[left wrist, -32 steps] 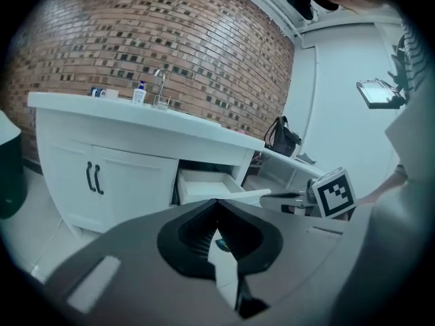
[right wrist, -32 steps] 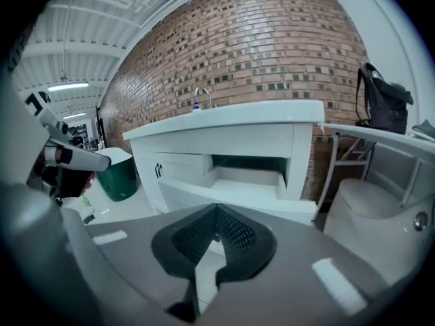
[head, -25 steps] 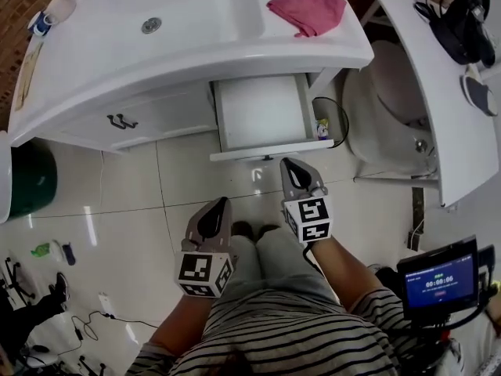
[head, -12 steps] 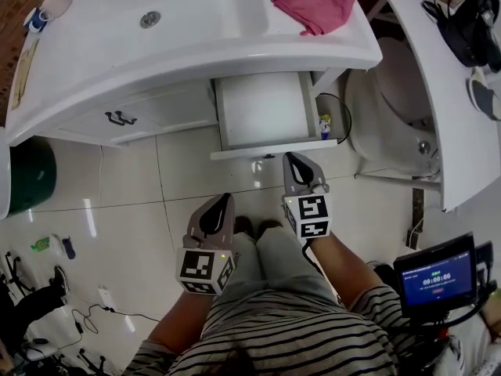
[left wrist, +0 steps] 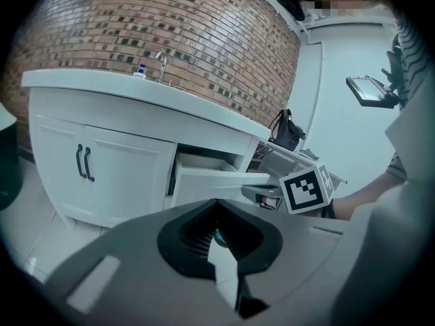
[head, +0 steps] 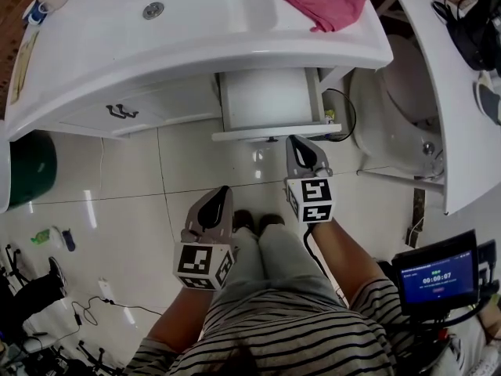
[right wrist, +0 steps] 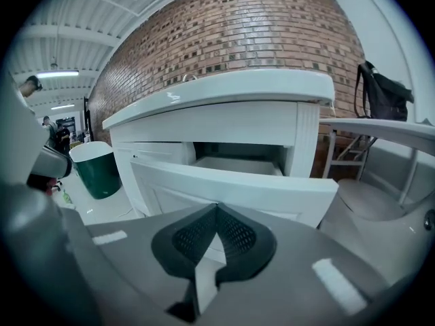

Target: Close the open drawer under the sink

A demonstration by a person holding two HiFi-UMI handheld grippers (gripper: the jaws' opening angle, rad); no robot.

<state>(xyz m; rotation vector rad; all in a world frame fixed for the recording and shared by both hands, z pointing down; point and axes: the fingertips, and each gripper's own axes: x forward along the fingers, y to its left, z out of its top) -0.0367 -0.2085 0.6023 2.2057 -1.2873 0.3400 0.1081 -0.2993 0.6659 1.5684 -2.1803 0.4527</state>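
The white drawer (head: 270,100) under the sink counter (head: 196,45) stands pulled out, and its inside looks bare. My right gripper (head: 296,142) is shut, its tip at the drawer's front panel (head: 266,135), near the right end. The right gripper view shows that panel (right wrist: 231,182) close ahead, just past the shut gripper (right wrist: 217,209). My left gripper (head: 221,194) is also shut. It hangs back over the floor tiles, left of the drawer and away from it. In the left gripper view the gripper (left wrist: 217,206) looks toward the drawer (left wrist: 211,182) from the side.
A pink cloth (head: 325,0) lies on the counter. Cabinet doors with black handles (head: 121,112) are left of the drawer, and a green bin (head: 27,171) is further left. A toilet (head: 399,108) and a white table (head: 450,116) stand at the right.
My right gripper has moved forward up to the drawer's front panel. The drawer now sticks out a little less from under the counter. The left gripper has stayed back.
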